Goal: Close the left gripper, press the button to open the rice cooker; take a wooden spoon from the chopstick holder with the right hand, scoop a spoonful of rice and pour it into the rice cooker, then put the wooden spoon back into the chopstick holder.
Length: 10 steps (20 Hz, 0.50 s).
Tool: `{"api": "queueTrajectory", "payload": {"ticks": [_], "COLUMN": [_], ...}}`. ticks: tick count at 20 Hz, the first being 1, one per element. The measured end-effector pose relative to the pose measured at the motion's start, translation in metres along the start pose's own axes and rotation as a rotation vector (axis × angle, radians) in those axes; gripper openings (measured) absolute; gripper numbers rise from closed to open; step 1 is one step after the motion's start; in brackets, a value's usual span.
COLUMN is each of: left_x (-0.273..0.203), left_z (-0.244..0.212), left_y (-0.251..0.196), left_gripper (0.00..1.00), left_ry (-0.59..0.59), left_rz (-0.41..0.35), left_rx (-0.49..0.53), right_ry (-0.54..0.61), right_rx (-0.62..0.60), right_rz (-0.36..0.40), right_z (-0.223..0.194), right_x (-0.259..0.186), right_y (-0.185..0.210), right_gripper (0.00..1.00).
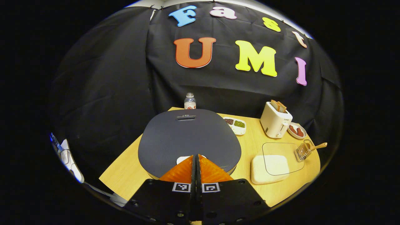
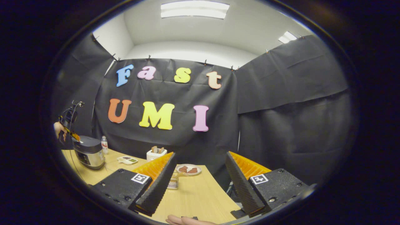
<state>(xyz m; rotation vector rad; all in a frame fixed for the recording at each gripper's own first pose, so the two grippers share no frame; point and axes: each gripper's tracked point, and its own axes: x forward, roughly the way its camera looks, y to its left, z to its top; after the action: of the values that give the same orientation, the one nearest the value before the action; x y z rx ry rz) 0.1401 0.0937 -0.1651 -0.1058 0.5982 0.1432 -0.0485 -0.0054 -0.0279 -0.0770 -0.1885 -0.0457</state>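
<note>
Both fingers together, left hand-held gripper (image 1: 196, 157) over rice cooker (image 1: 187, 137)

A staged recording booth: black cloth walls (image 2: 281, 93) around a wooden table (image 1: 131, 168), office ceiling light (image 2: 194, 9) above.

Left tool (image 1: 196, 161) with fingers pressed together, pointing down, right tool (image 2: 200, 178) held level, fingers spread wide

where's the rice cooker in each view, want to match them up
Left gripper view: the rice cooker sits at centre, its dark lid seen from above, just beyond the shut left gripper.
Right gripper view: it is small at far left, seen from the side, on the table's far end.
Shared landmark: the toaster with bread in it, to the cooker's right in both views.
</note>
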Motion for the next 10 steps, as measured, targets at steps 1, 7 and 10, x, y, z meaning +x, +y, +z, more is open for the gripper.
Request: {"api": "queueTrajectory", "payload": {"ticks": [1, 7, 10], "left_x": [-0.001, 0.005, 0.006], "left_z": [0.0, -0.008, -0.007], "left_y": [0.0, 0.002, 0.003], "left_gripper": [0.0, 0.0, 0.0], "left_ry": [0.008, 0.135, 0.144], "left_rz": [-0.005, -0.016, 0.011], "left_rx": [-0.005, -0.041, -0.004], "right_ry": [-0.001, 0.023, 0.038], "right_rx": [0.007, 0.07, 0.077], "right_rz": [0.002, 0.085, 0.081], "right_z": [-0.002, -0.009, -0.015], "right_x": [0.001, 0.002, 0.003], "right_y": [-0.001, 0.022, 0.021], "right_gripper": [1.0, 1.0, 1.0]}}
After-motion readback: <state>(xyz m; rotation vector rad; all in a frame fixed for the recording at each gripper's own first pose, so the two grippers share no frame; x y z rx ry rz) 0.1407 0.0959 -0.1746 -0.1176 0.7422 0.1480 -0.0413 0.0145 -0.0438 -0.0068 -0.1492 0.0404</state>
